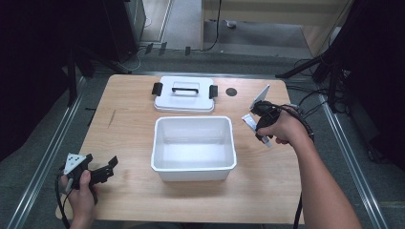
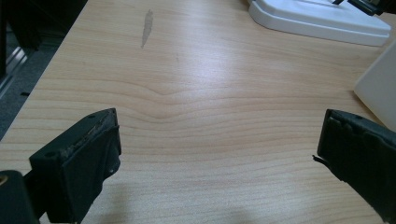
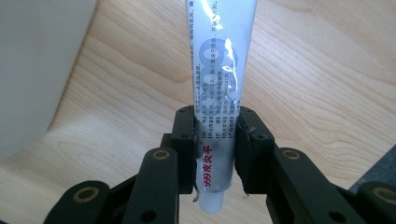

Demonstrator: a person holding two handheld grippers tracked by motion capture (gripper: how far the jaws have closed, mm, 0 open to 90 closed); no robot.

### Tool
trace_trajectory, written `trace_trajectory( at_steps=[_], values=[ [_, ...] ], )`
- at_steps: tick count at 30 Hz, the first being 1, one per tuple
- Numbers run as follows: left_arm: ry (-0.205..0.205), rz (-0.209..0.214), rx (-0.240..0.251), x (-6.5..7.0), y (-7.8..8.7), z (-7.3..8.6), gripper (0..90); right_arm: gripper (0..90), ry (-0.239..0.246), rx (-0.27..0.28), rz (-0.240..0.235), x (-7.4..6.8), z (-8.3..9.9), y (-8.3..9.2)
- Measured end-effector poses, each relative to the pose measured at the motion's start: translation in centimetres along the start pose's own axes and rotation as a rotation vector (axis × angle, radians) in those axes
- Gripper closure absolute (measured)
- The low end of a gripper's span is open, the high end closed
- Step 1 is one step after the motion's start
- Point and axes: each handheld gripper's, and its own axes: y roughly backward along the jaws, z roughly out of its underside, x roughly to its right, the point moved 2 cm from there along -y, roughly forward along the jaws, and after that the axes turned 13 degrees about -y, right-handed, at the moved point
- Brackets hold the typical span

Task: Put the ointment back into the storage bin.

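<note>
Tube (image 3: 219, 88) was clamped in right gripper (image 3: 215, 135), raised just right of the bin (image 1: 193, 164); best carried level over its rim, then released. Left gripper (image 2: 219, 154) stood wide, empty.

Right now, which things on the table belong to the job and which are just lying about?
In the job:
- grey ointment tube with white cap, clamped in the right gripper
- open white plastic bin

Lying about:
- white lid with black handle
- left gripper, open, idle
</note>
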Motion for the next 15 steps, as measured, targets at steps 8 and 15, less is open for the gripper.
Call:
trace_trajectory(
  at_steps=[8, 15],
  values=[
    [0.001, -0.001, 0.000, 0.0, 0.0, 0.0, 0.0, 72.3, 0.046, 0.035, -0.009, -1.0, -0.2, 2.9],
    [0.004, -0.002, 0.003, 0.0, 0.0, 0.0, 0.0, 72.3, 0.067, 0.044, -0.010, -1.8, -0.5, 4.6]
  ],
)
